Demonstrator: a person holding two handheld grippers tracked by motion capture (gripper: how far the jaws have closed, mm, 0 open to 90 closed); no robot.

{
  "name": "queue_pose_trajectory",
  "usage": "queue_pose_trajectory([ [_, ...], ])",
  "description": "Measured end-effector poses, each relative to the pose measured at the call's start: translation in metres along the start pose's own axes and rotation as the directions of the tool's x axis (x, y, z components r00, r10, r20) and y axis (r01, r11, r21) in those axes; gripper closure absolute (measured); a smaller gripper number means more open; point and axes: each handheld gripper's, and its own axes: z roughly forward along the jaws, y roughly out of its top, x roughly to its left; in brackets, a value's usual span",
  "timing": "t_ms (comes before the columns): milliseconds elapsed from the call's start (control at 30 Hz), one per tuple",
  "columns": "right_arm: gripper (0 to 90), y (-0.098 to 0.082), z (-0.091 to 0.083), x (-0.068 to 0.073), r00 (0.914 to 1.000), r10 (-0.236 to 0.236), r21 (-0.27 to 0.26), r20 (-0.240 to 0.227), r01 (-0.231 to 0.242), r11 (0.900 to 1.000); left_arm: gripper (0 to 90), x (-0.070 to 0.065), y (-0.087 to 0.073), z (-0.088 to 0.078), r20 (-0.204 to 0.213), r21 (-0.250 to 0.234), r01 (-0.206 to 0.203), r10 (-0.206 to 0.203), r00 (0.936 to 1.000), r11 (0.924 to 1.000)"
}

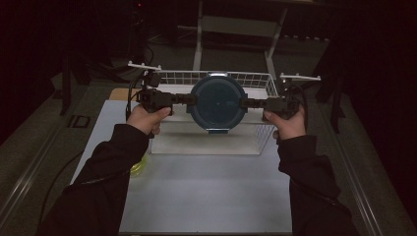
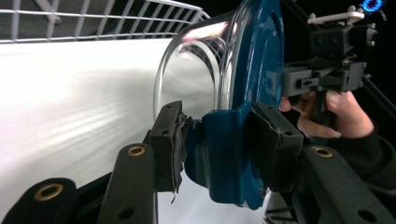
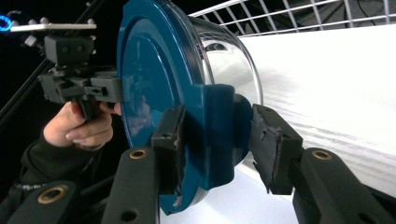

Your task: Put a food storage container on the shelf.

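Observation:
A round clear container with a dark blue lid (image 1: 218, 105) hangs tilted on edge over the white wire basket (image 1: 246, 76), lid toward the person. My left gripper (image 1: 192, 100) grips the lid's left latch tab and my right gripper (image 1: 244, 103) the right one. In the left gripper view the container (image 2: 261, 60) has its blue tab clamped between my left gripper's (image 2: 219, 144) pads, with the other hand behind it. In the right gripper view the blue lid (image 3: 154, 70) faces left and my right gripper (image 3: 217, 144) closes on its tab.
The basket stands at the far end of a white table (image 1: 206, 191). A yellowish object (image 1: 139, 164) peeks out beside the left sleeve. Dark floor and table legs lie beyond, and metal rails run along both sides.

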Motion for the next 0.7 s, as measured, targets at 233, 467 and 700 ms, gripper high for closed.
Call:
queue_pose_trajectory([
  [233, 56.1, 0.007, 0.005, -0.006, 0.9991, 0.042, -0.013, 0.0, -0.042, 0.999, 55.3, 0.008, 0.004, 0.003, 0.002, -0.015, 0.034, -0.034, 0.9994, 0.9993],
  [467, 65.7, 0.016, 0.011, -0.002, 0.9879, 0.026, -0.022, 0.153, -0.023, 1.0, 53.1, 0.018, 0.013, 0.011, -0.022, -0.008, 0.09, -0.091, 0.9957, 0.9959],
  [700, 60.4, 0.017, 0.02, -0.006, 0.9854, 0.051, -0.031, 0.163, -0.046, 0.998, 57.0, 0.033, 0.014, 0.017, -0.044, -0.039, 0.135, -0.137, 0.9896, 0.99],
])
